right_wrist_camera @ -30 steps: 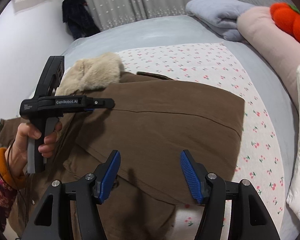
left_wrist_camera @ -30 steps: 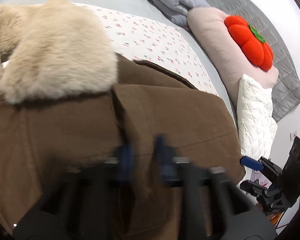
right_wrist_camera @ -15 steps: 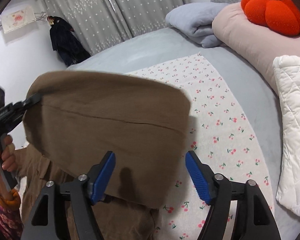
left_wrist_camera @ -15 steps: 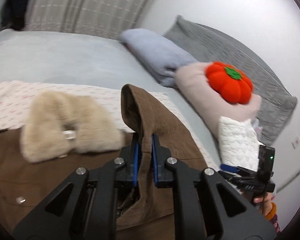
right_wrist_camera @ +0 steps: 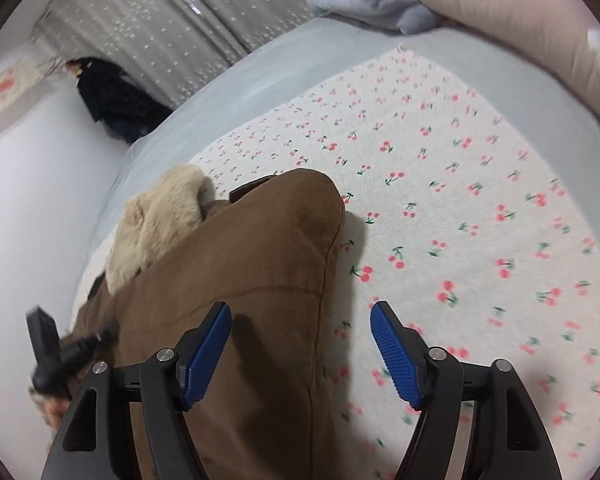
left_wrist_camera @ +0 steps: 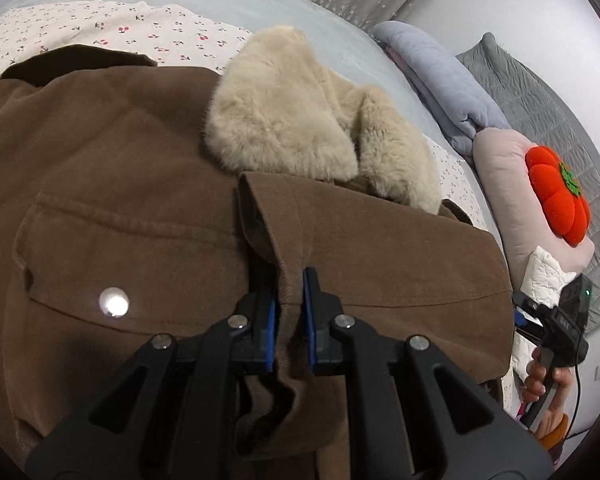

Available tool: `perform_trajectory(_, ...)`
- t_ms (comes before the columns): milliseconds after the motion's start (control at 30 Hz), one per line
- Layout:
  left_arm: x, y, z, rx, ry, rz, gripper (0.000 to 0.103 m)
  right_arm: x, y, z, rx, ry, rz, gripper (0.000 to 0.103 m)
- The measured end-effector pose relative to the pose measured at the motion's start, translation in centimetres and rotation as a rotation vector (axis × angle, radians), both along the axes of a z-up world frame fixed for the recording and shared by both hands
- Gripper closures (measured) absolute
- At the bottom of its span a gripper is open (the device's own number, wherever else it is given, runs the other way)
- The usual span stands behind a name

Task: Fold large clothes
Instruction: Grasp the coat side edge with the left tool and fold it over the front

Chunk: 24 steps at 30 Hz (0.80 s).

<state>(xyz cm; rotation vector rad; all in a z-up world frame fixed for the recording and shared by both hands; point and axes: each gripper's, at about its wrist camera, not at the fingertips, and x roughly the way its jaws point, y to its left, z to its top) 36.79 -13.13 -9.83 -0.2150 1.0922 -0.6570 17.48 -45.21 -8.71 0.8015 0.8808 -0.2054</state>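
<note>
A brown coat (left_wrist_camera: 140, 160) with a cream fur collar (left_wrist_camera: 300, 120) lies spread on the bed. My left gripper (left_wrist_camera: 288, 280) is shut on a folded-over edge of the coat, pinching the brown fabric between its blue pads, just below the collar. In the right wrist view the coat (right_wrist_camera: 260, 260) shows a rounded folded flap beside the collar (right_wrist_camera: 156, 220). My right gripper (right_wrist_camera: 302, 308) hovers over that flap's right edge, its jaws closing; the pads press nothing. The left gripper (right_wrist_camera: 60, 352) appears blurred at the far left.
A cherry-print sheet (right_wrist_camera: 460, 200) covers the grey bed to the right of the coat. Along the headboard side lie a folded blue-grey blanket (left_wrist_camera: 440, 76), a pink pillow (left_wrist_camera: 504, 168) with an orange pumpkin cushion (left_wrist_camera: 556, 196), and a white quilted piece (left_wrist_camera: 548, 272). Curtains (right_wrist_camera: 180, 12) hang behind.
The left gripper lifted the coat's flap, carried it across and laid it down over the coat. The right gripper came lower over the folded edge and rolled.
</note>
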Motion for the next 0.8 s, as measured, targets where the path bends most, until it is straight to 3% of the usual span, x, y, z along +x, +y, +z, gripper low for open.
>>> perform_trajectory(33,0.1,-0.1,0.1,0.005,-0.002,-0.003,0.09,0.4,-0.3,-0.5,0.03,-0.008,-0.007,0.041)
perform_trajectory(67,0.1,-0.1,0.2,0.01,-0.004,-0.005,0.09,0.7,-0.6,-0.9,0.061,-0.018,-0.018,0.054)
perform_trajectory(100,0.1,-0.2,0.5,0.005,-0.003,-0.011,0.09,1.2,-0.9,-1.4,0.086,-0.035,-0.029,0.087)
perform_trajectory(167,-0.2,0.0,1.6,-0.028,-0.008,-0.016,0.09,1.4,-0.9,-0.9,0.064,-0.043,-0.048,0.091)
perform_trajectory(200,-0.4,0.2,2.4,-0.051,-0.019,-0.016,0.09,1.1,-0.7,0.0,0.041,-0.088,-0.055,0.092)
perform_trajectory(267,-0.9,-0.1,3.4,-0.053,-0.065,-0.027,0.09,1.1,-0.8,0.4,-0.009,-0.117,-0.066,0.092)
perform_trajectory(300,-0.9,-0.8,3.2,-0.014,-0.071,-0.039,0.09,1.8,-0.9,-0.4,-0.03,-0.063,-0.055,0.092)
perform_trajectory(367,-1.0,-2.8,1.3,0.146,-0.066,-0.079,0.085,2.8,-0.3,-1.8,-0.082,0.033,-0.02,0.086)
perform_trajectory(433,-1.4,-3.6,0.7,0.234,-0.088,-0.078,0.073,2.8,0.1,-1.5,-0.14,0.066,-0.023,0.073)
perform_trajectory(500,-2.2,-3.2,1.7,0.219,-0.132,-0.062,0.059,2.1,0.4,0.0,-0.202,0.065,-0.038,0.054)
perform_trajectory(633,-4.1,-2.4,4.2,0.158,-0.206,-0.051,0.053,1.5,2.4,3.3,-0.35,0.055,0.0,0.054)
perform_trajectory(733,-5.8,-2.7,4.4,0.113,-0.224,-0.128,0.053,1.3,5.2,5.2,-0.439,0.03,0.072,0.054)
perform_trajectory(800,-6.7,-3.6,2.8,0.165,-0.202,-0.196,0.053,1.3,7.3,5.0,-0.462,0.028,0.136,0.054)
